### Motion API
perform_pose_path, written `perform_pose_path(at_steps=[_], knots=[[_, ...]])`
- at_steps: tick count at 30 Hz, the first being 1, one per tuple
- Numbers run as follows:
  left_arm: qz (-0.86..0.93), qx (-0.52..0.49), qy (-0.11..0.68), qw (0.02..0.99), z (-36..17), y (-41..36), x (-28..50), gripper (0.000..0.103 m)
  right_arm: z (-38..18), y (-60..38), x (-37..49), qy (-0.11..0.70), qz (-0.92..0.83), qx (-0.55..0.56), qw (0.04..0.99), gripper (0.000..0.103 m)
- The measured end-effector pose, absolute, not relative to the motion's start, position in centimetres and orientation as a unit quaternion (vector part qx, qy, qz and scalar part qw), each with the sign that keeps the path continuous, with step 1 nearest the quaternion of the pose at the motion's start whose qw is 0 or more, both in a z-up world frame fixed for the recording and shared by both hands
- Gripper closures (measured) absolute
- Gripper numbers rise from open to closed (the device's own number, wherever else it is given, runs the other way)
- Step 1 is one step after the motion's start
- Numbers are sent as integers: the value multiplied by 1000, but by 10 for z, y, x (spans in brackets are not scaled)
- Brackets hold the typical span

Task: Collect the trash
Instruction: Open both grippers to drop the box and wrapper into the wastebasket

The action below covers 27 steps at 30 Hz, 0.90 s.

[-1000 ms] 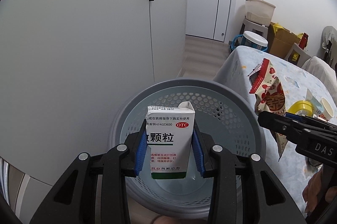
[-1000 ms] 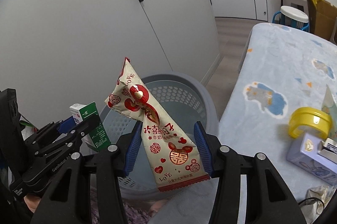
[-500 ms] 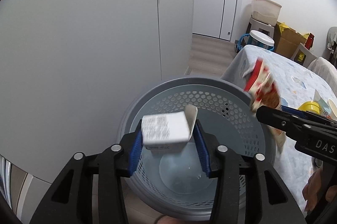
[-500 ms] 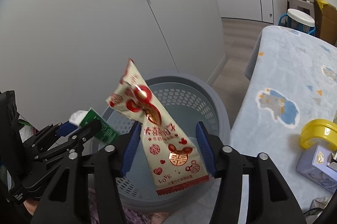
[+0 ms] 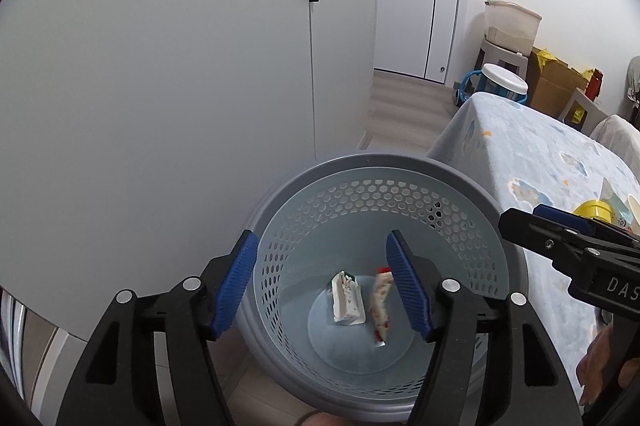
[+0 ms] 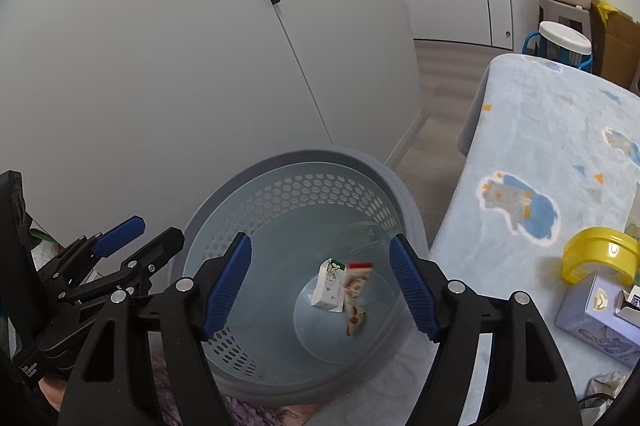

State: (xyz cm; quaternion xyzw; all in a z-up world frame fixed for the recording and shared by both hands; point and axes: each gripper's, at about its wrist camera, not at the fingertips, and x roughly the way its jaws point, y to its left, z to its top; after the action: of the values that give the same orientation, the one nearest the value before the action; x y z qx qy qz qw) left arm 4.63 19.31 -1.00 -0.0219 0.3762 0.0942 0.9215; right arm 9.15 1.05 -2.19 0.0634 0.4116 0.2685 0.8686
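A grey perforated trash basket [image 5: 372,162] stands on the floor below both grippers; it also shows in the right wrist view [image 6: 304,156]. A white medicine box [image 5: 347,300] and a red-and-white snack wrapper [image 5: 380,306] lie on the basket's bottom, side by side. They also show in the right wrist view, the box [image 6: 329,285] left of the wrapper [image 6: 355,296]. My left gripper [image 5: 322,286] is open and empty above the basket. My right gripper [image 6: 320,286] is open and empty above it too.
A table with a light blue patterned cloth [image 6: 552,154] stands right of the basket. On it are a yellow tape roll [image 6: 600,260] and a lilac box [image 6: 600,318]. A white wardrobe [image 5: 160,66] rises behind the basket. Bins and cardboard boxes [image 5: 556,82] stand at the far wall.
Both grippers opened. The medicine box dropped from the left gripper and the snack wrapper from the right; both now lie on the basket's bottom.
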Motion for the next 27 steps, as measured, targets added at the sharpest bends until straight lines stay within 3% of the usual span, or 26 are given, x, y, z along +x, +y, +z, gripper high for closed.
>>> perform_pose_path(at_steps=[27], knots=[[93, -22, 371, 924, -6, 189, 45, 36, -20, -1, 79, 410, 259, 63, 872, 32]])
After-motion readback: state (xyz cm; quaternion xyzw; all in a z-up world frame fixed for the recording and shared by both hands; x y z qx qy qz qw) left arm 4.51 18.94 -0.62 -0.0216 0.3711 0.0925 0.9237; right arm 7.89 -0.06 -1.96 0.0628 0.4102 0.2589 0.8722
